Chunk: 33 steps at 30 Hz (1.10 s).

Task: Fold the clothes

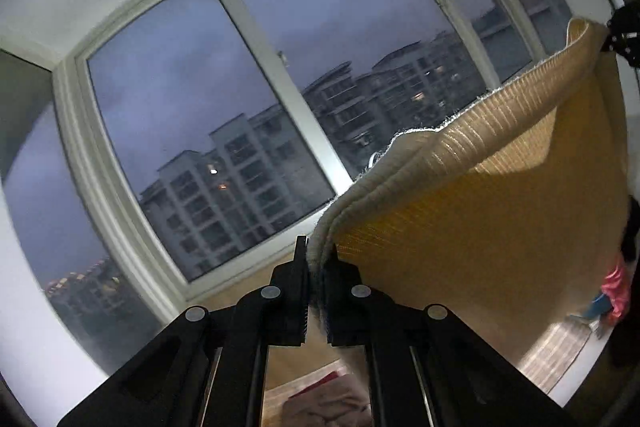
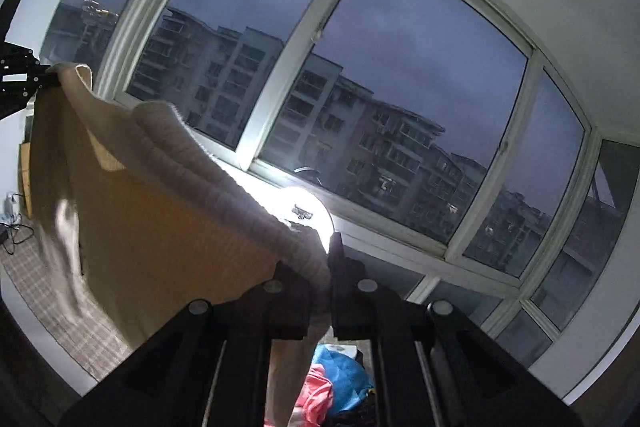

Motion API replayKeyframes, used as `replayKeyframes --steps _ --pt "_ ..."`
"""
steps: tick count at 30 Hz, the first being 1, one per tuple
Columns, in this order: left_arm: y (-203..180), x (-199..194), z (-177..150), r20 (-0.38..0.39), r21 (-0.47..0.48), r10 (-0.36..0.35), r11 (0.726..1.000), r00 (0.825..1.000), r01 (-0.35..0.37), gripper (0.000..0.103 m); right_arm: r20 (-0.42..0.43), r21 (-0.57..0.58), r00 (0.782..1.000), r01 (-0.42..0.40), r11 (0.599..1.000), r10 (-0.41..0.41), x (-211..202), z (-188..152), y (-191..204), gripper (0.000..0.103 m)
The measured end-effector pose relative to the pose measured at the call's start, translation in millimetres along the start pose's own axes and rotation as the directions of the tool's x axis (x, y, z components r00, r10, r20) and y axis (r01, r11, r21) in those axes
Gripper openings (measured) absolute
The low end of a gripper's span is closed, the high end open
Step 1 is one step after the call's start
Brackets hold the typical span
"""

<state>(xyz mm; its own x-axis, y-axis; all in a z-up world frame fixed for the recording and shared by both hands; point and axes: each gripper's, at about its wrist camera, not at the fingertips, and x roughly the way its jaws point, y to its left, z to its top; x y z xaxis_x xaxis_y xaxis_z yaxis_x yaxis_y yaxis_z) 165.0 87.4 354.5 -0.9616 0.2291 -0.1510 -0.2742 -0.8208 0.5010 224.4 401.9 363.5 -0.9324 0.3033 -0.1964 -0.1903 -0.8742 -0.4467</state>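
A beige ribbed knit garment (image 1: 460, 195) hangs stretched in the air between both grippers. My left gripper (image 1: 316, 267) is shut on one end of its thick hem. My right gripper (image 2: 326, 267) is shut on the other end of the garment (image 2: 168, 195), which hangs down to the left. In the left wrist view the right gripper (image 1: 624, 35) shows at the far right edge, at the cloth's upper corner. In the right wrist view the left gripper (image 2: 24, 75) shows at the far left edge.
A large window (image 1: 248, 99) with dusk sky and apartment blocks fills both views. Below lie pink and blue clothes (image 2: 336, 383), a pinkish cloth (image 1: 320, 407) and a checked rug (image 2: 60, 307). A bright round lamp (image 2: 308, 211) glows at the sill.
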Motion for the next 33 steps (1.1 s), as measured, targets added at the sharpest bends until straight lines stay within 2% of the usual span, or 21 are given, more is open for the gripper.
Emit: replayKeyframes --steps 3,7,10,12,14,16,17,18,19,21,22,23,24,25,26,27,29,31,33 --pt "3.5 2.3 -7.0 -0.03 0.024 0.01 1.0 1.0 -0.009 0.005 -0.01 -0.003 1.0 -0.02 1.0 0.02 8.4 0.6 7.5 0.007" --pt "8.9 35.9 -24.9 -0.081 0.04 0.0 0.999 0.997 0.003 0.005 -0.065 -0.017 0.997 -0.05 0.999 0.049 59.8 -6.1 37.8 0.007" --pt "14.3 88.8 -47.3 -0.138 0.05 -0.022 0.998 0.99 0.029 0.005 -0.132 -0.027 0.988 -0.081 0.996 0.076 124.5 -21.2 62.0 0.007" --pt "13.7 130.3 -66.1 -0.195 0.051 -0.045 0.997 0.98 0.056 0.005 -0.182 -0.027 0.979 -0.103 0.994 0.096 169.9 -32.1 81.2 0.007" --pt "5.5 192.5 -91.0 -0.257 0.065 -0.065 0.994 0.964 0.085 0.005 -0.254 -0.015 0.96 -0.129 0.991 0.121 232.1 -51.2 105.8 0.007" --pt "-7.7 254.7 -123.3 -0.326 0.074 -0.092 0.99 0.941 0.123 0.005 -0.319 -0.011 0.938 -0.15 0.989 0.139 288.8 -76.6 127.1 0.007" --pt "-17.3 289.9 -143.7 -0.37 0.075 -0.116 0.985 0.922 0.154 0.005 -0.36 -0.002 0.921 -0.162 0.987 0.15 322.8 -94.2 140.3 0.007" --pt "-31.9 329.4 -168.4 -0.43 0.068 -0.152 0.978 0.89 0.2 0.006 -0.402 0.013 0.9 -0.177 0.984 0.167 357.7 -113.7 155.8 0.007" --pt "-47.3 363.2 -188.4 -0.488 0.057 -0.176 0.971 0.855 0.232 0.01 -0.463 0.013 0.868 -0.195 0.981 0.179 391.7 -138.2 174.9 0.007" --pt "-80.0 425.4 -236.8 -0.597 0.049 -0.192 0.96 0.779 0.274 0.011 -0.591 0.006 0.783 -0.233 0.972 0.191 459.5 -190.5 215.3 0.012" --pt "-96.0 450.4 -263.4 -0.647 0.057 -0.185 0.956 0.74 0.289 0.011 -0.65 0.019 0.73 -0.261 0.965 0.21 481.4 -217.0 230.9 0.012" --pt "-105.1 465.2 -283.0 -0.677 0.054 -0.185 0.953 0.712 0.299 0.011 -0.704 0.039 0.672 -0.289 0.957 0.231 499.3 -243.5 244.8 0.012" --pt "-109.4 474.9 -300.3 -0.7 0.031 -0.201 0.95 0.685 0.31 0.011 -0.73 0.071 0.631 -0.311 0.948 0.262 506.6 -265.2 250.9 0.013" --pt "-110.6 478.5 -312.2 -0.713 -0.005 -0.228 0.947 0.662 0.321 0.011 -0.735 0.101 0.616 -0.314 0.944 0.283 504.8 -276.5 247.4 0.016" --pt "-113.4 476.8 -317.0 -0.718 -0.027 -0.247 0.944 0.65 0.329 0.011 -0.736 0.127 0.608 -0.31 0.942 0.299 501.1 -285.0 241.5 0.025" --pt "-113.7 472.9 -322.2 -0.722 -0.048 -0.266 0.94 0.638 0.336 0.011 -0.736 0.154 0.599 -0.306 0.939 0.316 497.3 -293.5 235.5 0.04" --pt "-116.6 457.8 -325.9 -0.726 -0.107 -0.315 0.929 0.611 0.353 0.015 -0.722 0.236 0.594 -0.271 0.933 0.355 473.8 -301.0 219.9 0.055" --pt "-114.5 432.5 -331.4 -0.723 -0.18 -0.373 0.914 0.581 0.363 0.02 -0.713 0.313 0.578 -0.244 0.918 0.397 447.7 -323.3 206.2 0.055" --pt "-121.6 404.8 -345.6 -0.728 -0.215 -0.403 0.902 0.554 0.374 0.026 -0.712 0.363 0.557 -0.229 0.903 0.428 433.5 -344.2 198.2 0.055"
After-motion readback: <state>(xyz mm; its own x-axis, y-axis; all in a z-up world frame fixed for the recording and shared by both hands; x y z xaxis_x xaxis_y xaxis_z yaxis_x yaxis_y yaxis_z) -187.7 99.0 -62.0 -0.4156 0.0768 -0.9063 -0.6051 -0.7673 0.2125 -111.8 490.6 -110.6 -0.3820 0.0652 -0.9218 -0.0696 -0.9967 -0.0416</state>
